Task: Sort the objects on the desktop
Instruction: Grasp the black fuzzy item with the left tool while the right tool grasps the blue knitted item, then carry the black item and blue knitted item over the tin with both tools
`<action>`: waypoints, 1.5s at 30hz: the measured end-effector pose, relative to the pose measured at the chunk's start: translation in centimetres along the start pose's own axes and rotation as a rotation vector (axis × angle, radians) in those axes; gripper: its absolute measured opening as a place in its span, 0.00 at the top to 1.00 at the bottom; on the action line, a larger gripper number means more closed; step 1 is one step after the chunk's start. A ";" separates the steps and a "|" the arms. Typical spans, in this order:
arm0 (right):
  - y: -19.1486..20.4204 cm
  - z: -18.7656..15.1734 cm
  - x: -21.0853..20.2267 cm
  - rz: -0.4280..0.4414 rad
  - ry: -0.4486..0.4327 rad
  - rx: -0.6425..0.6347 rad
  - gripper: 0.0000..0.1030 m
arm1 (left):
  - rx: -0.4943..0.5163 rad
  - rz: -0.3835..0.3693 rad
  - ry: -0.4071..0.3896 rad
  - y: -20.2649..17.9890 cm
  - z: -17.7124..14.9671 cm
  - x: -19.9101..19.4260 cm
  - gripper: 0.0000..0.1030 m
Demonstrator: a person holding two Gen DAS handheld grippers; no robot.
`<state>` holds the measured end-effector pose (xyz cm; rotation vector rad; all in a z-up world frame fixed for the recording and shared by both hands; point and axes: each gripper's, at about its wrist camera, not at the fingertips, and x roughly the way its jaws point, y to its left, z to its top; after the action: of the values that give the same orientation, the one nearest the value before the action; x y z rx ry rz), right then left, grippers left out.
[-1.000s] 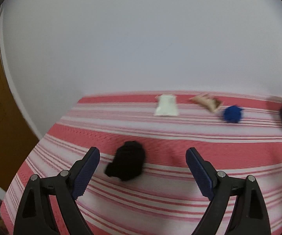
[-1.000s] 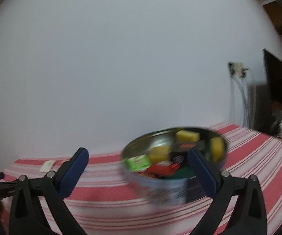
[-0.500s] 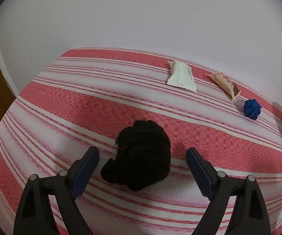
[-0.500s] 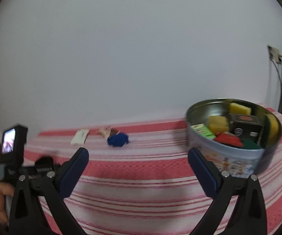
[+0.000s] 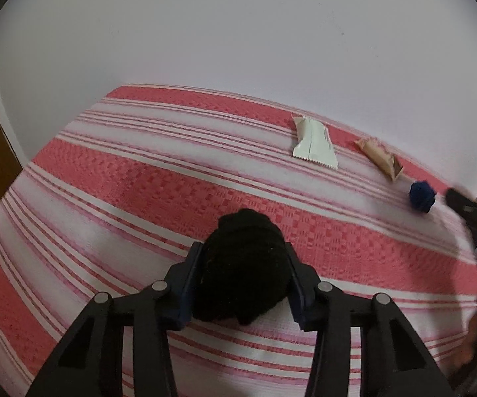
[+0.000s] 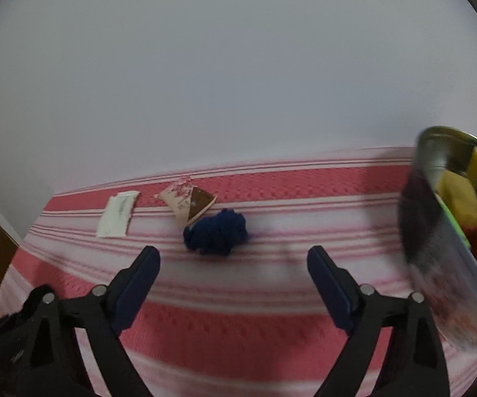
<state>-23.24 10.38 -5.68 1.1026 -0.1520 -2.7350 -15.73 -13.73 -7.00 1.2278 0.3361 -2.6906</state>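
Left gripper (image 5: pixel 244 264): its two blue-padded fingers are pressing in from both sides on the black fabric bundle (image 5: pixel 243 266), which is sitting on the striped tablecloth (image 5: pixel 112 178) right at the tool's tip.
Black fabric bundle: it is bulging up and forward between the pads, with its near edge lying on a pale stripe of the cloth.
Right gripper (image 6: pixel 233 266): its fingers are standing wide apart with nothing between them, hovering over the cloth and pointing toward the blue yarn ball (image 6: pixel 217 231).
Blue yarn ball: it is lying on a pale stripe just beyond the right tool's fingertips, nearer its left finger, and apart from both; in the left wrist view it is showing far off to the right (image 5: pixel 422 196).
Metal tin (image 6: pixel 443 241): it is sitting at the right edge of the right wrist view, blurred, holding yellow, green and red items whose kinds I cannot tell.
Brown wrapper (image 6: pixel 189 203): it is lying just behind the yarn ball, touching or nearly touching it; which one is not clear. In the left wrist view it is lying beyond the ball (image 5: pixel 380 158).
White packet (image 6: pixel 117 213): it is lying flat to the left of the brown wrapper, near the far edge of the cloth, also seen at (image 5: pixel 314 142).
Wall (image 6: pixel 238 76): it is rising plain and pale behind the table.
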 end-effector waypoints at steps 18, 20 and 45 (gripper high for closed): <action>-0.1 0.5 3.6 -0.009 0.108 0.022 0.51 | -0.063 -0.012 -0.087 0.7 0.5 -1.3 0.53; -1.1 -0.3 2.0 0.075 0.070 0.058 0.51 | -0.056 -0.019 -0.113 0.6 0.5 -1.7 0.53; -1.0 -9.1 -15.9 -0.118 -0.451 -0.153 0.51 | 0.163 0.004 -0.358 -3.8 -1.3 -5.8 0.53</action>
<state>-5.82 14.53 -1.60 0.4572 0.0635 -2.9981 -11.96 -9.40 -2.84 0.7516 0.0658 -2.9068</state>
